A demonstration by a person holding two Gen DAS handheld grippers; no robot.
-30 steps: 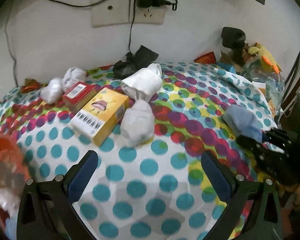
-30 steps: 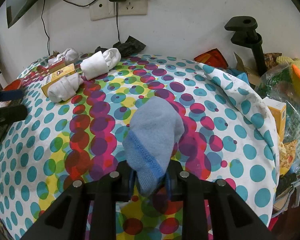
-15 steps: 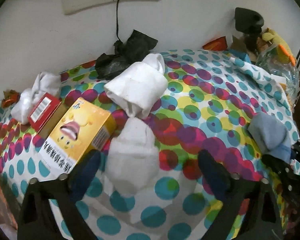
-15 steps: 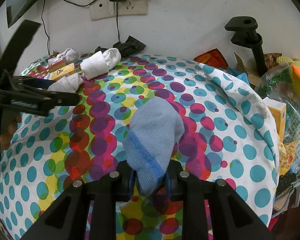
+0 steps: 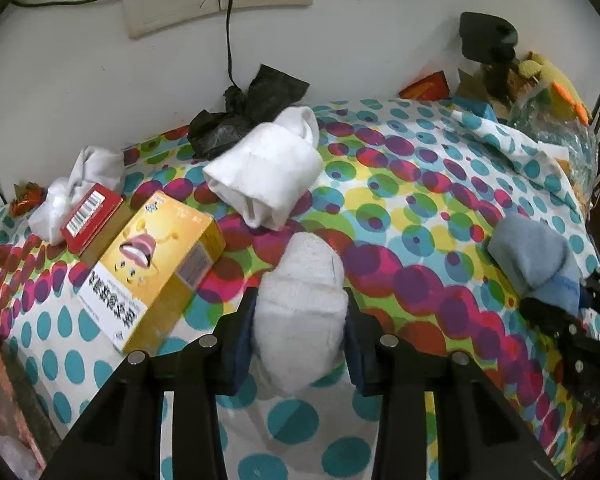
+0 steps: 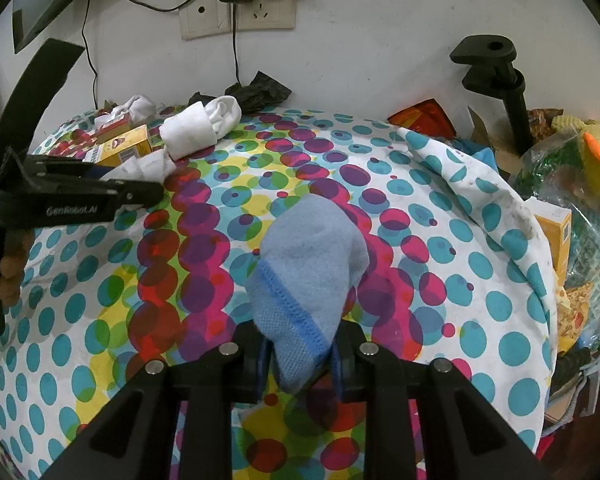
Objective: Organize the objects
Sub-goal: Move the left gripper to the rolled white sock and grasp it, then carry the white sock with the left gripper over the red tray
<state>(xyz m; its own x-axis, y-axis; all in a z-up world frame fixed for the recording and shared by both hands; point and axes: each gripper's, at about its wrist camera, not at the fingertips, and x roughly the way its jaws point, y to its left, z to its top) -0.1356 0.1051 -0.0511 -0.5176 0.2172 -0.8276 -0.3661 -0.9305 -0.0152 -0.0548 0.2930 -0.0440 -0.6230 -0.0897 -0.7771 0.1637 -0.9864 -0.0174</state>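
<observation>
On the surface: spotted cloth [image 5: 420, 208], socks and boxes.
Left gripper [image 5: 300, 320]: jaws wide a second ago, now clamped on white sock [image 5: 300, 292], near centre.
Right gripper [image 6: 300, 356]: unchanged, pinching blue sock [image 6: 308, 272].
Meaning: both socks ready to lift.

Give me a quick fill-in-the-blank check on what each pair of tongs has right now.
1. The left tongs are shut on a ____ sock bundle.
2. The right tongs grip a light ____ sock.
3. The box beside the gripped bundle is ____.

Missing words: white; blue; yellow
</observation>
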